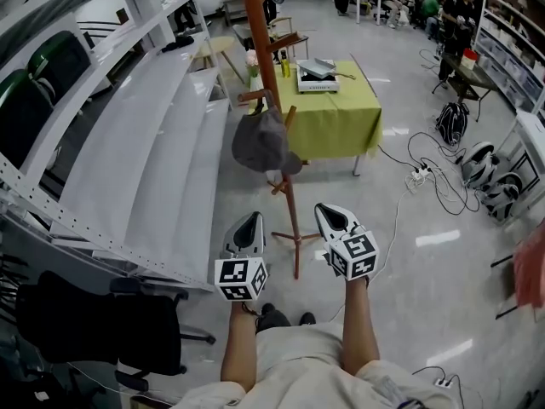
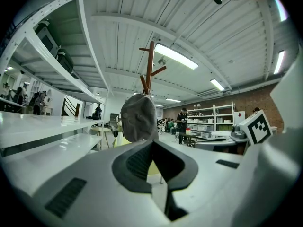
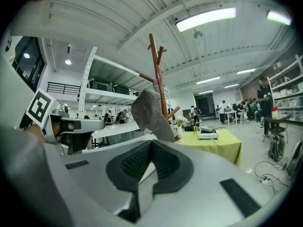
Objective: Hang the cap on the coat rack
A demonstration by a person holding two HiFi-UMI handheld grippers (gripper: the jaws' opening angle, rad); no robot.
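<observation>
A grey cap (image 1: 262,141) hangs from a peg of the brown wooden coat rack (image 1: 260,41), which stands on the floor in front of me. Both grippers are held low, near the person's body and well short of the cap. In the head view my left gripper (image 1: 252,219) is left of the rack's foot and my right gripper (image 1: 329,211) is right of it. Each one is shut with nothing between its jaws. The left gripper view has the cap (image 2: 138,117) on the rack (image 2: 150,67) beyond the closed left gripper (image 2: 152,144). The right gripper view shows the cap (image 3: 150,111) beyond the closed right gripper (image 3: 150,148).
A table with a yellow-green cloth (image 1: 341,118) stands behind the rack. White shelving (image 1: 145,143) runs along the left, with a black chair (image 1: 94,322) below it. Cables and a power strip (image 1: 420,174) lie on the floor at right, beside bags (image 1: 451,122). People sit at the far back.
</observation>
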